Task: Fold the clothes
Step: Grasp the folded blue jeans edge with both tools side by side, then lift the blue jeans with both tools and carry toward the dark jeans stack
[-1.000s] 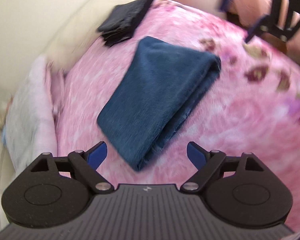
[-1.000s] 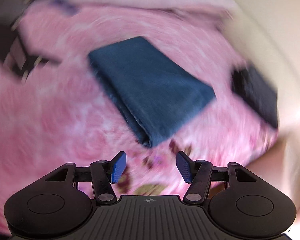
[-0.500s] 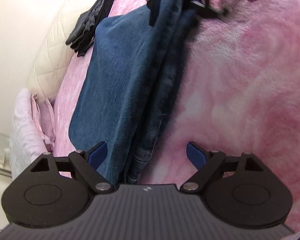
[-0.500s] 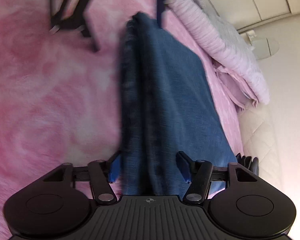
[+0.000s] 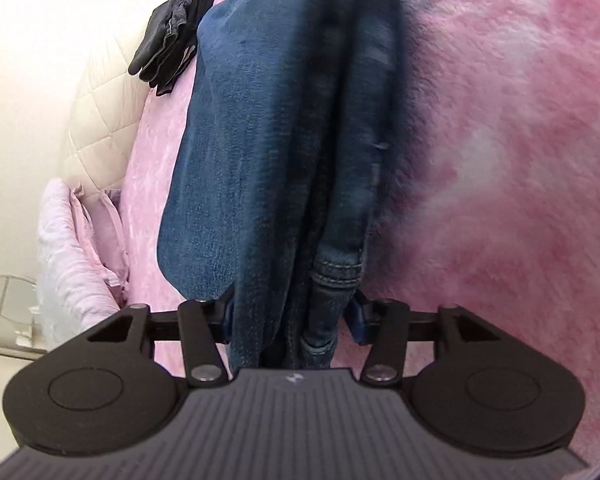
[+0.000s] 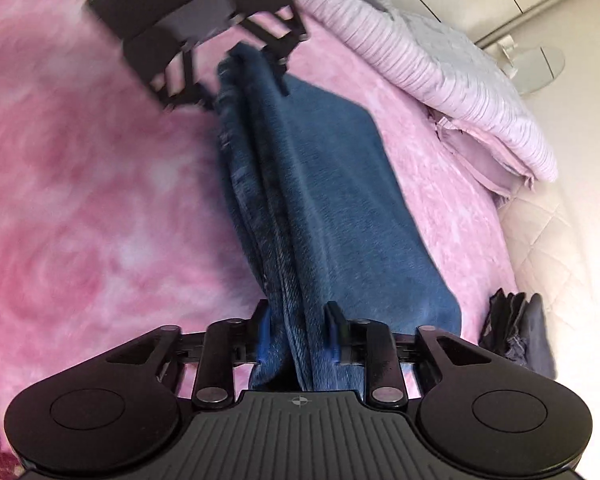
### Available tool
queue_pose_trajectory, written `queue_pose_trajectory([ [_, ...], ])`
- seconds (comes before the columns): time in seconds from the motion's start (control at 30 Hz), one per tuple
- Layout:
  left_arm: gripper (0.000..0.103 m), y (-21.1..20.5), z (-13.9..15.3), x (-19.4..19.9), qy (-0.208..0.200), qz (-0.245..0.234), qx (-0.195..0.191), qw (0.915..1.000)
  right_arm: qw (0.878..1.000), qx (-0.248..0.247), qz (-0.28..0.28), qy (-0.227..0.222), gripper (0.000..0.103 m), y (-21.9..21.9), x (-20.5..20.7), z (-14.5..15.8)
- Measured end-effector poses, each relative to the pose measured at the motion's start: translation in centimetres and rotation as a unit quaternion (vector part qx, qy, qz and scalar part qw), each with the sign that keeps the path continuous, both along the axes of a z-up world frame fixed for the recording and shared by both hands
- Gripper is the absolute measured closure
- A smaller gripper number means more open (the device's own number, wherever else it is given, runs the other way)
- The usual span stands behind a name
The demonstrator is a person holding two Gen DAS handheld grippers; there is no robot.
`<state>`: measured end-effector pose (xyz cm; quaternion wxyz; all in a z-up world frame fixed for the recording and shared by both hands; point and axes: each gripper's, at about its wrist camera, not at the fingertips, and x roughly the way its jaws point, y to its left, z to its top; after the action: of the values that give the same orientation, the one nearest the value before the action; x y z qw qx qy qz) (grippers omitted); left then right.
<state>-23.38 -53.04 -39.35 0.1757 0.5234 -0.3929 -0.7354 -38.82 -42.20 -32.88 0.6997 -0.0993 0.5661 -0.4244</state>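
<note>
We see folded jeans [image 5: 260, 152] lying lengthwise btw both ends: left hand-held gripper [image 5: 292, 316] closing on one end, right hand-held gripper [image 6: 298, 334] easing apart, denim btw pads.

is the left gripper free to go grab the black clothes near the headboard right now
Probably not yet. The left gripper is closing on one end of the folded jeans, with the denim between its fingers. The black clothes lie uncovered on the pink blanket beyond the jeans.
</note>
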Motion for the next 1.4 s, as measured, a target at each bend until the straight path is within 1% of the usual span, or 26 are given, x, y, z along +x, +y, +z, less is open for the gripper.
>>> queue_pose_trajectory([
  [0.03, 0.058, -0.2, 0.2, 0.0, 0.004, 0.004, 0.008, 1.0, 1.0, -0.005, -0.006, 0.01, 0.046, 0.6, 0.3, -0.7],
  [0.07, 0.058, -0.5, 0.3, 0.0, 0.006, 0.006, 0.015, 0.9999, 1.0, -0.009, -0.014, 0.012, 0.034, 1.2, 0.7, -1.4],
  [0.1, 0.058, -0.7, 0.4, 0.0, 0.008, 0.008, 0.022, 0.9997, 1.0, -0.01, -0.02, 0.01, 0.033, 1.6, 1.1, -2.1],
  [0.13, 0.058, -0.9, 0.5, 0.0, 0.01, 0.01, 0.028, 0.9995, 1.0, -0.012, -0.023, 0.013, 0.032, 1.9, 1.5, -2.8],
  [0.17, 0.058, -1.2, 0.7, 0.0, 0.012, 0.012, 0.035, 0.9992, 0.999, -0.02, -0.019, 0.025, 0.032, 2.0, 2.0, -3.8],
  [0.27, 0.057, -1.3, 0.9, -0.2, 0.012, 0.005, 0.044, 0.9989, 0.994, -0.074, 0.023, 0.077, 0.033, 1.9, 2.4, -6.0],
  [0.3, 0.057, -1.2, 1.0, -0.2, 0.009, 0.002, 0.044, 0.999, 0.993, -0.084, 0.022, 0.085, 0.033, 1.2, 2.0, -6.1],
  [0.37, 0.056, -1.0, 1.0, -0.3, 0.0, -0.009, 0.04, 0.9991, 0.992, -0.09, 0.009, 0.09, 0.033, -0.4, 1.0, -5.9],
  [0.43, 0.056, -1.1, 0.9, -0.6, -0.014, -0.014, 0.041, 0.999, 0.995, -0.072, 0.008, 0.073, 0.034, -1.6, 0.1, -5.3],
  [0.47, 0.058, -1.2, 1.2, -0.8, -0.02, -0.01, 0.047, 0.9986, 0.995, -0.065, 0.02, 0.076, 0.038, -1.7, -0.1, -5.2],
  [0.5, 0.058, -1.3, 1.5, -0.9, -0.022, -0.006, 0.053, 0.9983, 0.994, -0.056, 0.038, 0.084, 0.06, -1.6, -0.1, -5.0],
  [0.57, 0.061, -1.1, 2.6, -0.9, -0.027, -0.006, 0.06, 0.9978, 0.993, -0.045, 0.056, 0.092, 0.069, -1.2, -0.3, -4.3],
  [0.67, 0.064, -0.3, 5.0, -1.0, -0.032, -0.009, 0.072, 0.9969, 0.996, -0.036, 0.034, 0.074, 0.077, -1.6, -0.9, -1.5],
  [0.77, 0.065, 0.8, 8.1, -1.0, -0.032, -0.002, 0.094, 0.9951, 0.997, -0.022, 0.021, 0.067, 0.08, -1.8, -1.3, 2.4],
  [0.9, 0.066, 3.5, 12.7, -0.4, -0.031, -0.001, 0.112, 0.9932, 0.997, -0.002, 0.034, 0.069, 0.081, -0.3, -1.6, 8.2],
  [1.0, 0.066, 5.8, 15.5, 0.1, -0.034, 0.001, 0.124, 0.9917, 0.997, 0.026, 0.042, 0.064, 0.081, 2.5, -1.3, 11.6],
  [1.13, 0.066, 8.8, 18.6, 0.5, -0.036, -0.004, 0.144, 0.9889, 0.996, 0.052, 0.041, 0.06, 0.082, 6.2, -1.3, 15.2],
  [1.27, 0.066, 11.6, 21.3, 1.0, -0.035, -0.009, 0.16, 0.9865, 0.996, 0.057, 0.035, 0.062, 0.082, 10.0, -1.3, 17.8],
  [1.4, 0.067, 14.0, 23.7, 1.3, -0.034, -0.011, 0.159, 0.9867, 0.996, 0.052, 0.026, 0.061, 0.082, 12.9, -1.5, 19.8],
])
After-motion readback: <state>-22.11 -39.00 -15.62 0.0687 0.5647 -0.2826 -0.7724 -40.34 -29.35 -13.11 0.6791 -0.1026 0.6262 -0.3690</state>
